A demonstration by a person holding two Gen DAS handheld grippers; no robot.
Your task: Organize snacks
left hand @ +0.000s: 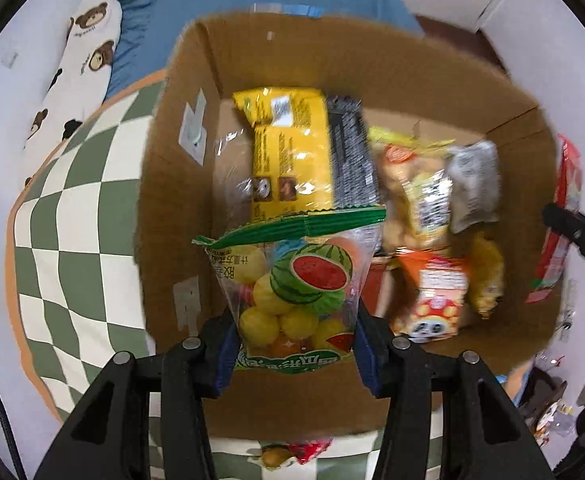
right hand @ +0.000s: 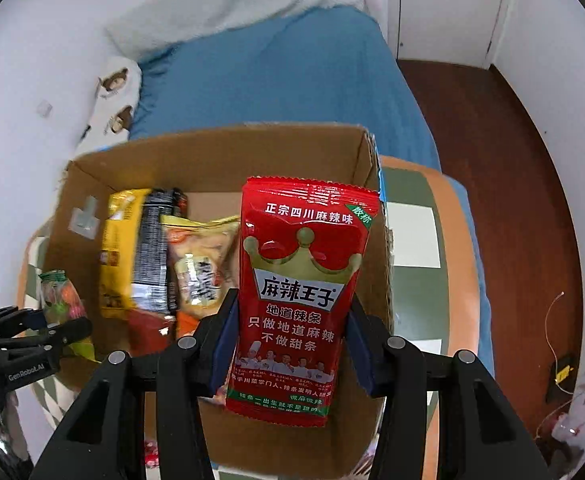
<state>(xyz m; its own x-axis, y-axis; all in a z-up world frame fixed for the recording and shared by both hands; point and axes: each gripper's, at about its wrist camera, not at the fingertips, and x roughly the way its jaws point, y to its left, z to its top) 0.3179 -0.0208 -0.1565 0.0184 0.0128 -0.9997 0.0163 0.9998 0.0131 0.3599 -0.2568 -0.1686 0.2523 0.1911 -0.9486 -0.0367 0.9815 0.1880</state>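
Observation:
An open cardboard box [left hand: 180,184] [right hand: 220,148] holds several snack packs: a yellow pack [left hand: 288,152] [right hand: 118,248], a black pack [left hand: 350,152] [right hand: 154,256], and an orange panda box [left hand: 436,300]. My left gripper [left hand: 296,344] is shut on a clear candy bag with a watermelon picture [left hand: 304,280], held over the box's near left part; that bag shows at the left in the right wrist view [right hand: 58,292]. My right gripper [right hand: 292,332] is shut on a red spicy-strip packet [right hand: 304,280], upright over the box's right wall; it also shows at the right edge of the left wrist view [left hand: 560,220].
The box sits on a green-and-white checkered mat [left hand: 80,216] with an orange border [right hand: 452,240]. A blue bed sheet [right hand: 284,80] lies behind, a bear-print pillow [left hand: 76,76] at the left. Dark wood floor [right hand: 512,184] and cables lie at the right. Another snack pack [left hand: 292,452] lies below the box.

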